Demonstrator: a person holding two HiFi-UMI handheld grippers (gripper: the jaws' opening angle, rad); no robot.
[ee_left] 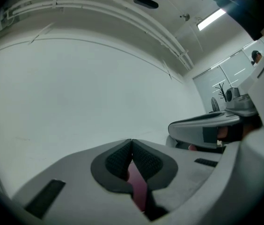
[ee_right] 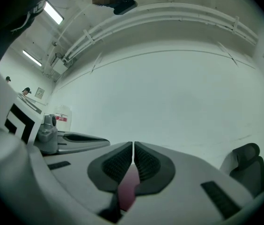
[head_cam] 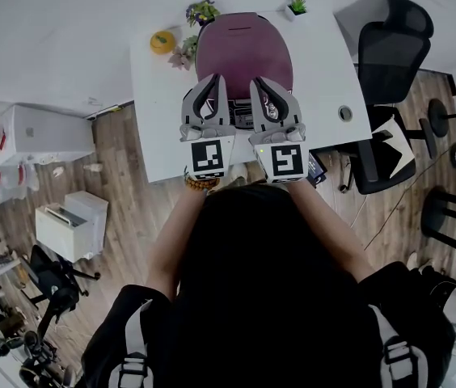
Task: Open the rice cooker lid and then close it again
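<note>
The rice cooker (head_cam: 242, 53), with a purple domed lid that looks closed, stands on the white table (head_cam: 325, 79). In the head view both grippers hover side by side over its front edge and point level towards the wall. My left gripper (head_cam: 209, 86) is shut with nothing between its pads, as the left gripper view also shows at the left gripper (ee_left: 131, 142). My right gripper (head_cam: 266, 87) is shut and empty too, its pads (ee_right: 143, 161) meeting along a thin line. A strip of purple lid (ee_left: 139, 189) shows below each pair of jaws.
An orange object (head_cam: 162, 41) and small potted plants (head_cam: 202, 11) (head_cam: 297, 6) sit at the table's far edge. A black office chair (head_cam: 392, 51) stands to the right, a white cabinet (head_cam: 44, 132) to the left. A white wall (ee_left: 99, 88) lies ahead.
</note>
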